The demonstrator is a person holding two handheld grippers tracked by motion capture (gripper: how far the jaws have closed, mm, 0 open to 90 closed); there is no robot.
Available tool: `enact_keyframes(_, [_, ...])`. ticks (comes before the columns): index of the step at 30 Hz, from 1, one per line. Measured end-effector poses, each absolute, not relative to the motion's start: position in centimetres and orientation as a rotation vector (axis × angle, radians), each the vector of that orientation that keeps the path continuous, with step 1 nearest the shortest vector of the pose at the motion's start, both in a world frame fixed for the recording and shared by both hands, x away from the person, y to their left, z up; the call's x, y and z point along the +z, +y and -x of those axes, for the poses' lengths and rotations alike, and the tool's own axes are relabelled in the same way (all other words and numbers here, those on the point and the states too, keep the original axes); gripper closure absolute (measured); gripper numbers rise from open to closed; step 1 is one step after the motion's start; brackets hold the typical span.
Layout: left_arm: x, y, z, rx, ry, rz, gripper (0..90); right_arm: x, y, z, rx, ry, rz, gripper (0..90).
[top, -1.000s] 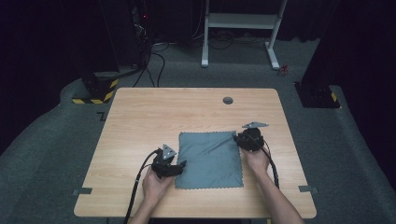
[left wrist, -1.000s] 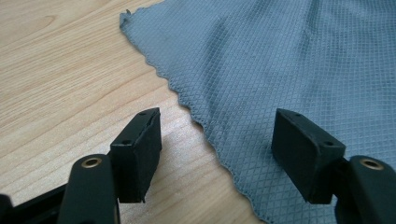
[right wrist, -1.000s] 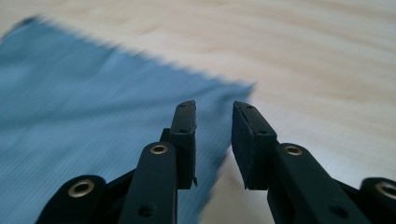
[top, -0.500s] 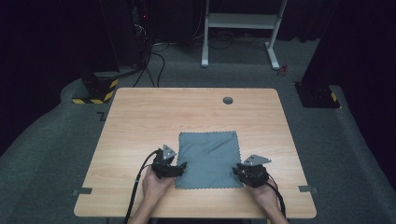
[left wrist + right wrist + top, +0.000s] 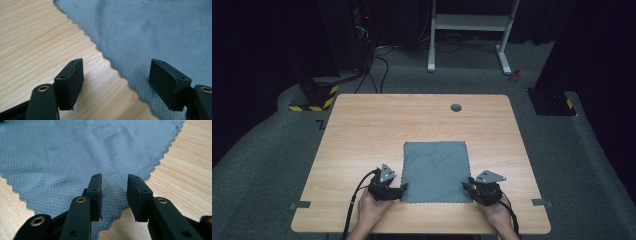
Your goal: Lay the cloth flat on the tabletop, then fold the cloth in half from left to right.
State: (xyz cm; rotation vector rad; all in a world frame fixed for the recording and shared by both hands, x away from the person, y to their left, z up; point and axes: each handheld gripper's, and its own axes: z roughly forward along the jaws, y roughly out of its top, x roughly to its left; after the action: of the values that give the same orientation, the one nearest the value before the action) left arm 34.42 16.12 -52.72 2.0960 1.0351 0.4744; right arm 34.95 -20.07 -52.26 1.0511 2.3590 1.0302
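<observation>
Low in the high view, the left hand-held gripper (image 5: 404, 187) sits at the lower left corner of the grey cloth (image 5: 435, 170), jaws spread wide and straddling the scalloped edge without pinching it. Toward the lower right, the right hand-held gripper (image 5: 467, 186) has its jaws over the cloth's other near corner, just opening, a gap between the pads. Beneath, the cloth lies flat on the wooden bench (image 5: 362, 130)

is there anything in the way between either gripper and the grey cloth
Nothing visible. The left gripper stands open astride the grey cloth's scalloped edge; the right gripper, jaws just opening, stands over its near corner. Bare table lies around it.
</observation>
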Motion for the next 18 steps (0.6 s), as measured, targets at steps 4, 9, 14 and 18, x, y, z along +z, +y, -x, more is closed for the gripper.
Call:
enact_keyframes(4, [-52.68, 16.23, -34.25, 0.497, 1.037, -2.101, 28.0, -52.27, -20.11, -34.99, 1.034, 2.361, -1.05, 64.9])
enact_keyframes(9, [-52.7, 16.25, -34.29, 0.487, 1.041, -2.098, 27.4, -52.26, -20.13, -35.04, 1.037, 2.363, -1.057, 63.2])
enact_keyframes(14, [-52.72, 16.25, -34.32, 0.459, 1.048, -2.089, 26.3, -52.07, -19.89, -35.12, 1.038, 2.378, -1.098, 56.9])
enact_keyframes(18, [-52.69, 16.47, -34.41, 0.446, 1.055, -2.074, 26.3, -51.77, -19.55, -35.32, 1.035, 2.373, -1.119, 57.4])
